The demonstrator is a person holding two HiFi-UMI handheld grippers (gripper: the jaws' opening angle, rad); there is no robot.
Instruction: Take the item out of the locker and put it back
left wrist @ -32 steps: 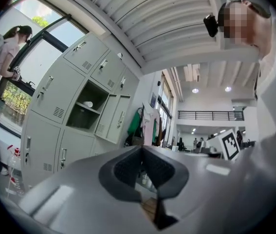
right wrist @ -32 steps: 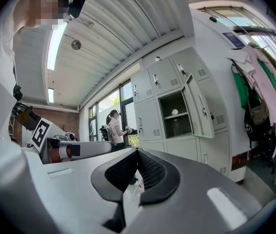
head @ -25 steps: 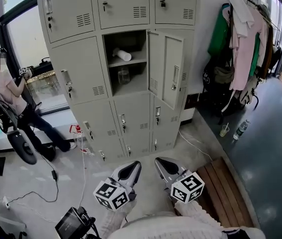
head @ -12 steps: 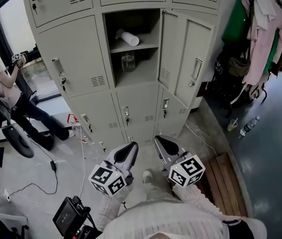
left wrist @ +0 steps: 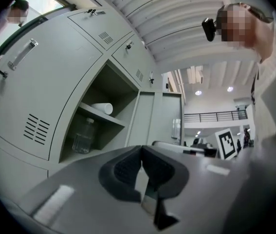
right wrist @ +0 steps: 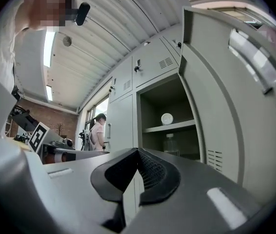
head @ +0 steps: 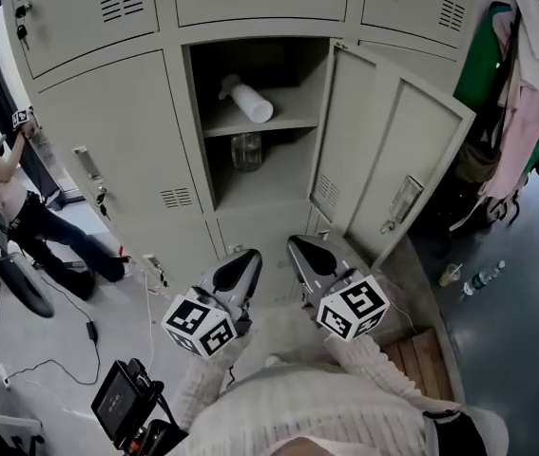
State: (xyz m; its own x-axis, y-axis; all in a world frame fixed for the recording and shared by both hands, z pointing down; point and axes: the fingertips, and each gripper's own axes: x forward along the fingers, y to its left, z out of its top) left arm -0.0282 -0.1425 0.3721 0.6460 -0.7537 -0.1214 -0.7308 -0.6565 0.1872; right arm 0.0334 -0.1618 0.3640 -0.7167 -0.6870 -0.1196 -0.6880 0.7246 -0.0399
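My left gripper (head: 246, 260) hovers low before the locker (head: 107, 131), jaws pressed together on nothing. In the open compartment a white cylinder (head: 247, 100) lies on the shelf (head: 288, 123), and a clear bottle (head: 246, 150) stands beneath it. My right gripper (head: 298, 250), just beside the left, has its jaws closed and empty too. The door (head: 383, 160) stands open at right.

The locker (head: 126, 141) is pale grey, the tube (head: 248, 101) inside white, the bottle (head: 245, 150) clear. Left gripper (head: 247, 260) and right gripper (head: 298, 248) are grey, with black-and-white square-patterned cubes (head: 199, 326). Far right hang green and pink clothes (head: 535, 103).
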